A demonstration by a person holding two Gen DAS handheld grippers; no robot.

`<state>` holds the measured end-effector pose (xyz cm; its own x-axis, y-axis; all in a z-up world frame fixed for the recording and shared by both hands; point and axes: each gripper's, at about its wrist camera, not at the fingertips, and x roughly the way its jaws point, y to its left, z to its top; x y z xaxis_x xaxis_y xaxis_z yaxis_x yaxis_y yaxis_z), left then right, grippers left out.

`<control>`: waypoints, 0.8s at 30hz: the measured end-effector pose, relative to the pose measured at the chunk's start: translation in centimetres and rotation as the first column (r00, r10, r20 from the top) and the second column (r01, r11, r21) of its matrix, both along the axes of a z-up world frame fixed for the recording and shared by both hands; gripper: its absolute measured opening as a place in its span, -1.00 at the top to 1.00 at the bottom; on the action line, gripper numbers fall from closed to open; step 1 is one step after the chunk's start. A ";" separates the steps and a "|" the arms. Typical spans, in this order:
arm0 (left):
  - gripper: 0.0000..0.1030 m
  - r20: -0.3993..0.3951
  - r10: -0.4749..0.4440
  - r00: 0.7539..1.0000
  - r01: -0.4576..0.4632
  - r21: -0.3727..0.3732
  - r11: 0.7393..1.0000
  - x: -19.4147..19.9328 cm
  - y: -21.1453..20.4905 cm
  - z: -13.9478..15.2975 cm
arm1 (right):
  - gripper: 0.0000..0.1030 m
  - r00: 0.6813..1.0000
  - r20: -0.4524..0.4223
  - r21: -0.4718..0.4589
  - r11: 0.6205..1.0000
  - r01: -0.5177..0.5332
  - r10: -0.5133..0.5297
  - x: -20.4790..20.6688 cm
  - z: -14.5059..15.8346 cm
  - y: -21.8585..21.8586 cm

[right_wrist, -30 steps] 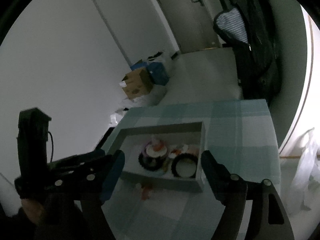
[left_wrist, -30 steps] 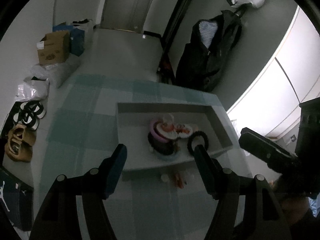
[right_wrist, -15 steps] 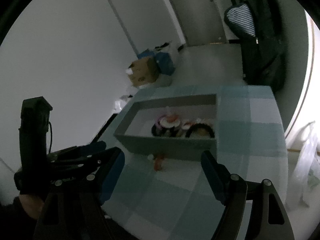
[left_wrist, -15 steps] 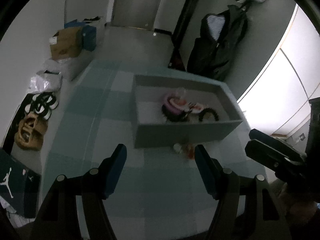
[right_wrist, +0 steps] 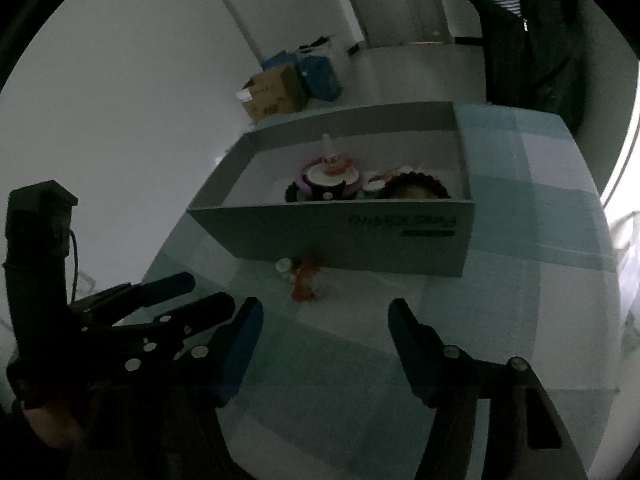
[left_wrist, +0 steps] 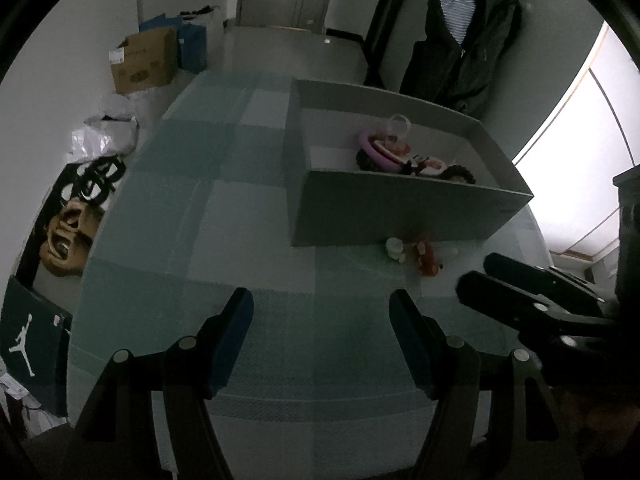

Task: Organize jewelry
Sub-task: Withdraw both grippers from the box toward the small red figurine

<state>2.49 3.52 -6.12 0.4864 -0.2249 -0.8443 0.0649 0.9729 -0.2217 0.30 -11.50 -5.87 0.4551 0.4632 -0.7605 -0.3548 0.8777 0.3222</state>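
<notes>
Across the middle of both views I see a table under a checked teal cloth [left_wrist: 168,240], and on it, in the upper right of the left view, a grey cardboard box [left_wrist: 400,212] with its top open. My left gripper [left_wrist: 322,344] sits at the bottom of its frame, fingers spread wide with nothing between them, hanging over bare cloth short of the box. My right gripper [right_wrist: 326,344] fills the bottom of its own frame the same way, fingers spread and nothing held; it also shows at the right edge of the left view. Inside the box, toward its right half, lies a pile of jewelry: a pink ring-shaped bangle [left_wrist: 374,148], a dark beaded bracelet [right_wrist: 416,186] and some white and orange pieces I cannot make out. Just outside the box's near wall, on the cloth, rest a small red-orange trinket [right_wrist: 304,284] and a little white piece [right_wrist: 284,267] beside it.
</notes>
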 end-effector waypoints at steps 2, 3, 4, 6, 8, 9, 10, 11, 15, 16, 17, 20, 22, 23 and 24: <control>-0.28 -0.005 0.003 1.000 -0.003 -0.001 1.000 0.0 0.2 0.0 | -0.09 1.000 -0.005 -0.007 1.000 -0.010 0.010 0.2 -0.2 0.3; -0.28 -0.005 0.006 1.000 -0.006 0.003 1.000 0.0 0.3 0.0 | -0.08 1.000 -0.004 -0.013 1.000 -0.012 0.012 0.2 -0.3 0.5; -0.28 -0.006 0.009 1.000 -0.009 0.010 1.000 -0.1 0.4 0.0 | -0.08 1.000 -0.002 -0.019 1.000 -0.010 0.010 0.3 -0.3 0.6; -0.28 -0.008 0.009 1.000 -0.009 0.015 1.000 0.0 0.4 -0.1 | -0.01 1.000 -0.004 -0.021 1.000 -0.009 0.008 0.4 -0.5 0.8; -0.28 -0.009 0.015 1.000 -0.015 0.016 1.000 0.1 0.5 -0.1 | 0.04 1.000 -0.004 -0.028 1.000 -0.002 0.002 0.5 -0.6 0.9; -0.28 -0.008 0.017 1.000 -0.017 0.014 1.000 0.1 0.6 -0.2 | 0.04 1.000 0.002 -0.029 1.000 -0.003 0.003 0.6 -0.6 1.0; -0.28 -0.009 0.019 1.000 -0.019 0.010 1.000 0.2 0.7 -0.2 | 0.04 1.000 0.002 -0.030 1.000 -0.004 0.004 0.7 -0.6 1.2; -0.28 -0.009 0.020 1.000 -0.020 0.007 1.000 0.3 0.7 -0.3 | 0.04 1.000 0.003 -0.031 1.000 -0.005 0.005 0.8 -0.6 1.3; -0.28 -0.007 0.016 1.000 -0.016 0.006 1.000 0.3 0.8 -0.3 | 0.21 1.000 0.007 -0.032 0.999 -0.002 0.002 0.9 -0.7 1.1; -0.28 -0.006 0.013 1.000 -0.013 0.007 1.000 0.3 0.8 -0.3 | 0.29 1.000 0.007 -0.035 0.999 -0.003 0.003 1.1 -0.8 1.1; -0.28 -0.005 0.011 1.000 -0.011 0.009 1.000 0.3 0.7 -0.3 | 0.33 1.000 0.011 -0.043 0.999 -0.004 0.004 1.1 -0.8 1.2; -0.28 -0.002 0.007 1.000 -0.007 0.004 1.000 0.3 0.8 -0.2 | 0.43 1.000 0.023 -0.061 0.998 -0.015 0.016 1.1 -0.7 1.6; -0.28 0.009 0.007 1.000 -0.007 -0.001 1.000 0.2 0.7 0.0 | 0.44 0.999 0.038 -0.078 0.997 -0.021 0.024 0.9 -0.5 1.5; -0.28 0.014 0.004 1.000 -0.004 -0.008 1.000 0.2 0.6 0.1 | 0.44 0.999 0.038 -0.078 0.997 -0.024 0.027 0.9 -0.5 1.4; -0.28 0.021 0.002 1.000 -0.002 -0.016 1.000 0.2 0.5 0.2 | 0.44 0.999 0.036 -0.072 0.997 -0.025 0.028 0.8 -0.4 1.3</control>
